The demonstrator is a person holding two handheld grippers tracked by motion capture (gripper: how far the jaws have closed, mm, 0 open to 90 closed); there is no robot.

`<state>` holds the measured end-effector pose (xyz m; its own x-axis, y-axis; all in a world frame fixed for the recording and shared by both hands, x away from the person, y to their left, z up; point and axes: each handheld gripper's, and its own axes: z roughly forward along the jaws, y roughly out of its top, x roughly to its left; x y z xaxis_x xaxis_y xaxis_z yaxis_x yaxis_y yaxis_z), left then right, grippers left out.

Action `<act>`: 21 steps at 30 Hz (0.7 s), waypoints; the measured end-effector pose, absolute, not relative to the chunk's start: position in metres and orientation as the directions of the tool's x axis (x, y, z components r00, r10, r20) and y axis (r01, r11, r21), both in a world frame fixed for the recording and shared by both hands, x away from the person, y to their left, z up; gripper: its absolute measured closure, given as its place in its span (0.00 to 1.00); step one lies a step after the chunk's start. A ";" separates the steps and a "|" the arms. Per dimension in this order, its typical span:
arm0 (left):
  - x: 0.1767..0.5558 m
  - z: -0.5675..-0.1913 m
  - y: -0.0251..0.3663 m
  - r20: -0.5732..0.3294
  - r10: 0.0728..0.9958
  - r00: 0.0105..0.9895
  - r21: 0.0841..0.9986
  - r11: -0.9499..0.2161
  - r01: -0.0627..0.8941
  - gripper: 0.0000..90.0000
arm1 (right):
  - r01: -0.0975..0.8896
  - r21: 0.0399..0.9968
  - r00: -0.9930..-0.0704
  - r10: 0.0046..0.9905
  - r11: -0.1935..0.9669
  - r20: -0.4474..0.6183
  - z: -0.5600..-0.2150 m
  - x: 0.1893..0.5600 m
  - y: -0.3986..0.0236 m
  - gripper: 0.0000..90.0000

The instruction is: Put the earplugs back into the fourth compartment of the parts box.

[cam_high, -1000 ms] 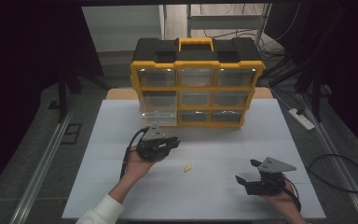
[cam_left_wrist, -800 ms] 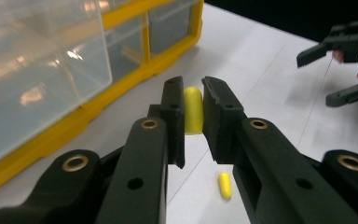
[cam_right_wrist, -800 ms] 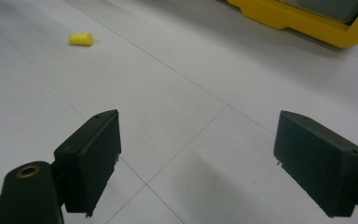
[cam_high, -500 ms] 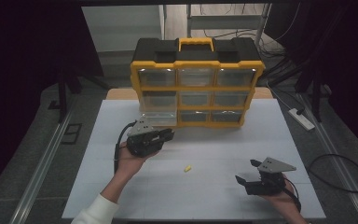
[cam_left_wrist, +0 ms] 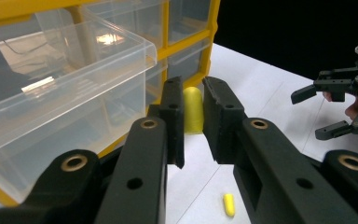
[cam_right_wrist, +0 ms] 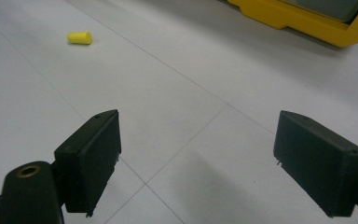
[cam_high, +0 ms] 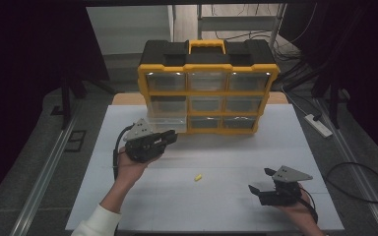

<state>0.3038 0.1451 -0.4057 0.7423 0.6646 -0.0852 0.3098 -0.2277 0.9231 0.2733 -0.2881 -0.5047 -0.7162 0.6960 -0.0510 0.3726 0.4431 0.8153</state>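
Yellow earplug [cam_left_wrist: 193,109] sits pinched in the left gripper [cam_left_wrist: 193,116] beside the clear drawer [cam_left_wrist: 70,93]; right gripper [cam_right_wrist: 196,163] gapes wide, holding nothing.

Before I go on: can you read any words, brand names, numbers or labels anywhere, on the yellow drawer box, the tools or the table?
No readable text in any view.
Drawer box: no brand or label legible on its black top, yellow frame or clear drawers.
Left tool, shut on a yellow earplug: plain black, no marking.
Right tool: plain black, no marking.
Table: bare white, thin seam lines, no print.
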 end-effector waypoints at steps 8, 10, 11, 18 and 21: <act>0.303 -0.401 0.147 -0.081 0.669 0.739 0.928 -0.219 0.301 0.86 | 0.375 0.813 -0.714 0.699 0.445 -0.054 -0.505 0.274 -0.288 0.18; 0.303 -0.401 0.147 -0.081 0.671 0.737 0.928 -0.218 0.301 0.86 | 0.374 0.815 -0.713 0.699 0.442 -0.051 -0.504 0.274 -0.289 0.18; 0.304 -0.401 0.147 -0.081 0.671 0.737 0.928 -0.219 0.301 0.86 | 0.375 0.816 -0.713 0.699 0.440 -0.050 -0.504 0.274 -0.289 0.18; 0.313 -0.396 0.144 -0.081 0.683 0.726 0.928 -0.214 0.305 0.86 | 0.376 0.819 -0.714 0.699 0.434 -0.043 -0.504 0.273 -0.289 0.18; 0.316 -0.392 0.142 -0.076 0.685 0.725 0.931 -0.212 0.297 0.86 | 0.375 0.822 -0.713 0.700 0.430 -0.041 -0.504 0.273 -0.290 0.18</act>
<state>0.3158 0.1423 -0.3917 0.7250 0.6846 -0.0759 0.2972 -0.2115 0.9311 0.2730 -0.2899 -0.5036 -0.7129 0.7000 -0.0410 0.3747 0.4296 0.8216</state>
